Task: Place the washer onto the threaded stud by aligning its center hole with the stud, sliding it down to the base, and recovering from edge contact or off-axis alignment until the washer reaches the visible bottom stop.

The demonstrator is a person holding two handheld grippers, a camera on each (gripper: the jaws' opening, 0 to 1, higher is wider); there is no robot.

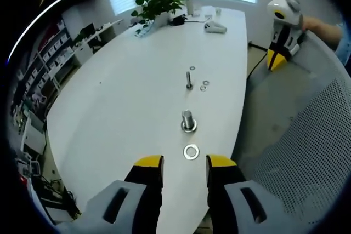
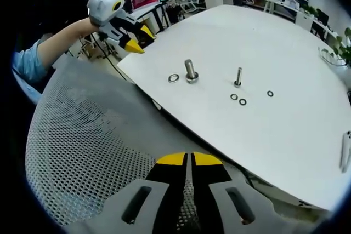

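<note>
A large threaded stud (image 1: 188,120) stands upright on the white table (image 1: 120,102) with a ring at its base. A loose washer (image 1: 191,152) lies flat just in front of it. My left gripper (image 1: 185,164) is open right behind that washer, apart from it. Farther back stands a thinner stud (image 1: 189,78) with small washers (image 1: 204,85) beside it. In the right gripper view the large stud (image 2: 191,70), the loose washer (image 2: 173,78) and the thin stud (image 2: 238,76) lie far ahead. My right gripper (image 2: 189,161) is shut on nothing, above a mesh chair back (image 2: 98,146).
The mesh chair (image 1: 307,135) stands against the table's near edge. A potted plant (image 1: 159,1) and a grey handheld device (image 1: 215,26) sit at the table's far end. Shelves and desks line the room. A person's sleeve (image 2: 30,61) shows behind the left gripper (image 2: 123,26).
</note>
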